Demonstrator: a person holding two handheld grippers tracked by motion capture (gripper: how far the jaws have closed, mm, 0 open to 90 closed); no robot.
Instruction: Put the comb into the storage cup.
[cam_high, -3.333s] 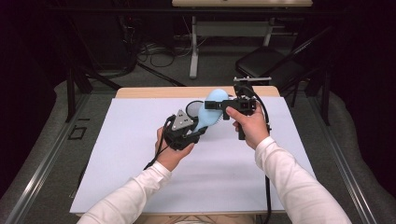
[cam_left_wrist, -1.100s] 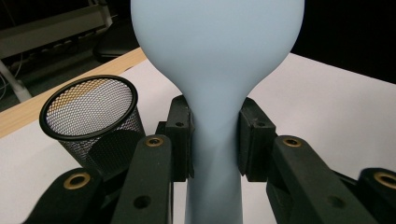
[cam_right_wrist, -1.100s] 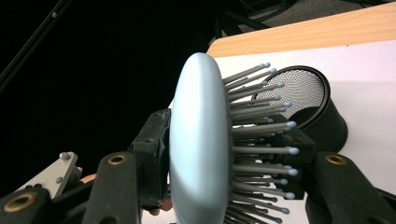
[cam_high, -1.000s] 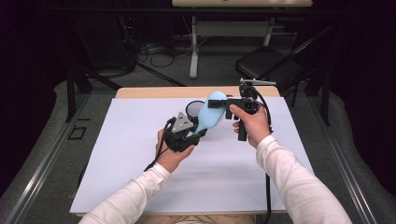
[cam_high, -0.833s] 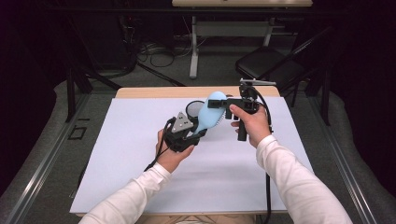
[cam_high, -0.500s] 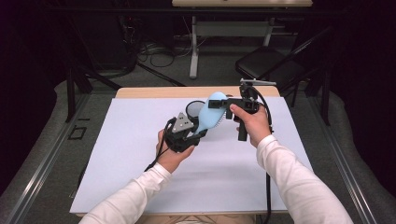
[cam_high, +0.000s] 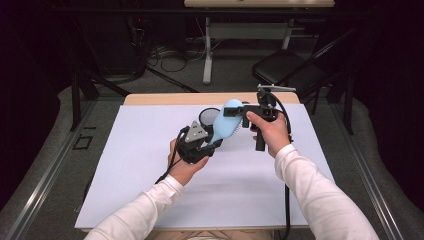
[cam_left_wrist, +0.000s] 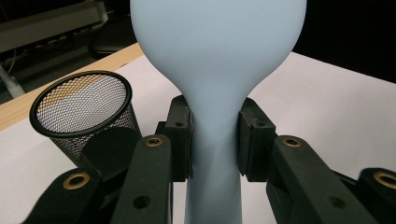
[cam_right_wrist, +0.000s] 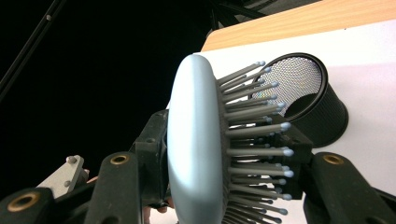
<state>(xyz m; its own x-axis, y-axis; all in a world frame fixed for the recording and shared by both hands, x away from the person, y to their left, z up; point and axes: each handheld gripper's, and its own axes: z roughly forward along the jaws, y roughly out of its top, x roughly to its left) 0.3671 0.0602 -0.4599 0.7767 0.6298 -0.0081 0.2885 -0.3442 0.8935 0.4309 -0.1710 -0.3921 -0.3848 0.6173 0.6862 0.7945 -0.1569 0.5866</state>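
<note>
A light blue hairbrush (cam_high: 227, 122) is held above the table between both grippers. My left gripper (cam_high: 212, 145) is shut on its handle. In the left gripper view the pads (cam_left_wrist: 180, 135) press the narrow neck of the brush (cam_left_wrist: 219, 56) from both sides, around the gripper's midpoint (cam_left_wrist: 214, 140). My right gripper (cam_high: 241, 111) comes in from the right and is shut on the brush head. In the right gripper view one jaw lies on the smooth back of the brush (cam_right_wrist: 191, 140) and the other among the grey bristles, about the gripper's centre (cam_right_wrist: 224, 147).
A black mesh cup (cam_high: 207, 116) stands upright on the white table cover (cam_high: 150, 190), just behind the brush; it also appears as the mesh cup (cam_left_wrist: 84, 116) and the cup (cam_right_wrist: 313, 102). The wooden table edge (cam_high: 165, 98) runs along the far side. A dark chair (cam_high: 290, 72) stands beyond.
Since the earliest frame my right hand has turned and shifted a little right, still on the brush head. Over the last second nothing has visibly moved.
</note>
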